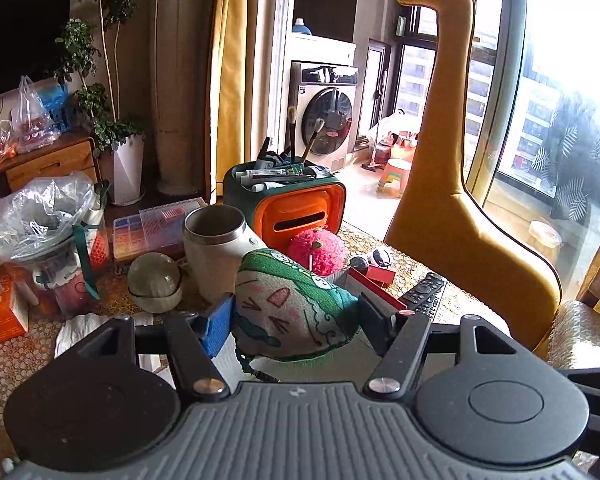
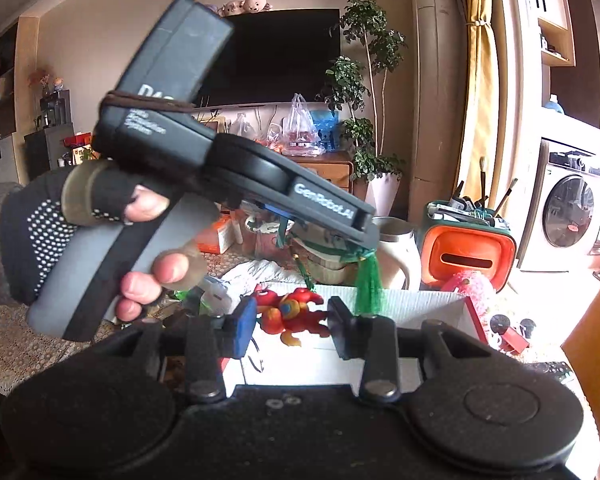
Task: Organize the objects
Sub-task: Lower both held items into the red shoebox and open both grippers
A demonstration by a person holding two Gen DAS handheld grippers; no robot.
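My left gripper [image 1: 296, 322] is shut on a green-edged cloth pouch [image 1: 292, 304] with a cartoon face, held above the table. Its blue pad presses the pouch's left side and its black pad the right. In the right wrist view a gloved hand [image 2: 40, 232] holds that gripper's housing [image 2: 172, 136], and the pouch's green tassel [image 2: 366, 284] hangs below it. My right gripper [image 2: 292, 328] is shut on a red and yellow toy figure [image 2: 296, 314]. It hovers over a white open box [image 2: 420, 304] with a red rim [image 1: 366, 282].
On the patterned table stand a cream mug [image 1: 214, 248], a green and orange organiser [image 1: 292, 204] with brushes, a pink plush [image 1: 318, 250], a glass ball [image 1: 154, 280], a bead case [image 1: 156, 228] and a remote [image 1: 424, 294]. A yellow giraffe-shaped seat [image 1: 452, 200] rises at the right.
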